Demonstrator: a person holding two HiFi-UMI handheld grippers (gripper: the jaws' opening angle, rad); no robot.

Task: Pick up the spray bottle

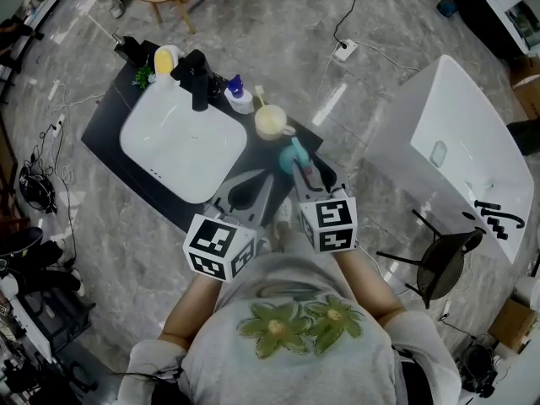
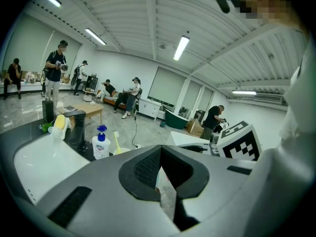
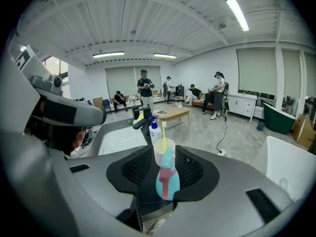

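Note:
A teal spray bottle [image 1: 293, 153] with a pink trigger stands upright on the black counter [image 1: 114, 121], at its near right corner. My right gripper [image 1: 314, 175] is open right behind it. In the right gripper view the spray bottle [image 3: 168, 184] sits between the two spread jaws, with a gap on either side. My left gripper [image 1: 245, 186] hovers over the counter's near edge, left of the bottle. It is open, and the left gripper [image 2: 163, 168] has only floor showing through its jaws.
A white sink [image 1: 181, 146] fills the counter, with a black faucet [image 1: 196, 76], a blue-pump soap bottle [image 1: 238, 96] and a cup with a toothbrush [image 1: 270, 122] behind it. A white tub [image 1: 460, 137] and a black stool [image 1: 443, 261] stand at the right. People move in the background.

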